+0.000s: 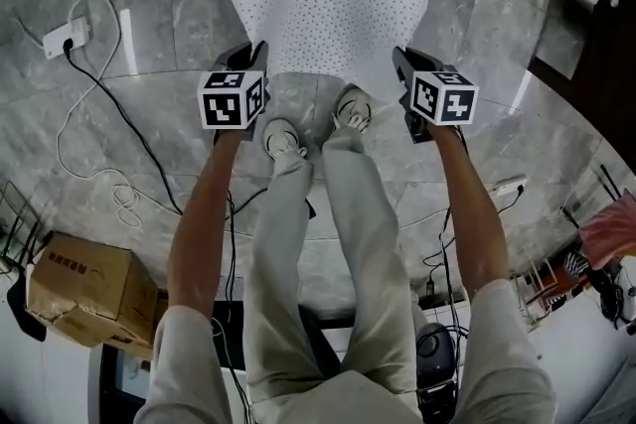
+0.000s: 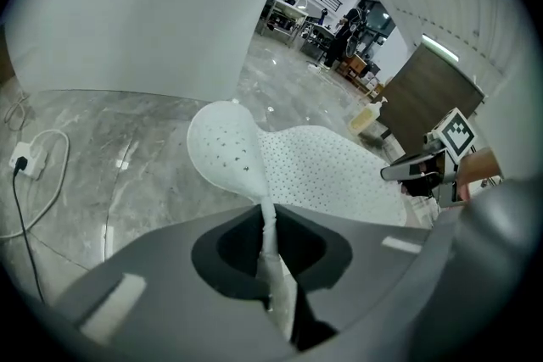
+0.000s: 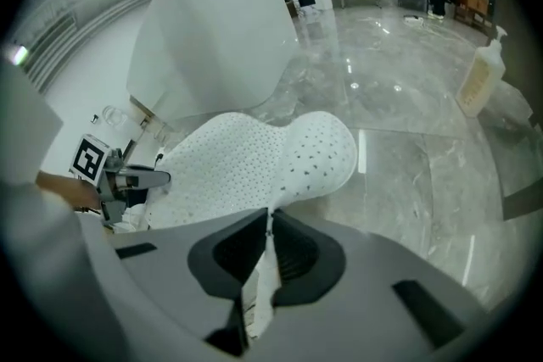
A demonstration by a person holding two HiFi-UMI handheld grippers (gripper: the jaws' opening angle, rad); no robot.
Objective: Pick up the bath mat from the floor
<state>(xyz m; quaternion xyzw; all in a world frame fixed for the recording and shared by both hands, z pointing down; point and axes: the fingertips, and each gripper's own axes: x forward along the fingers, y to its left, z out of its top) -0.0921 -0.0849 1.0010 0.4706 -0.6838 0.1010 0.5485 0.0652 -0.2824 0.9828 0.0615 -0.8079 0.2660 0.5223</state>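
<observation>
- Lifting step in hand, by the look of it: mat (image 1: 323, 0) spread across the upper centre of the head view, near edge pinched up at both corners, far end drooping toward the floor (image 1: 149, 5); unclear whether fully off it.
- Left gripper (image 1: 250, 55): closed tight on the near left corner, thin edge squeezed between the jaws.
- Right gripper (image 1: 402, 60): clamped likewise on the near right corner.
- Next, probably: raise both evenly, without loosening either pinch.
</observation>
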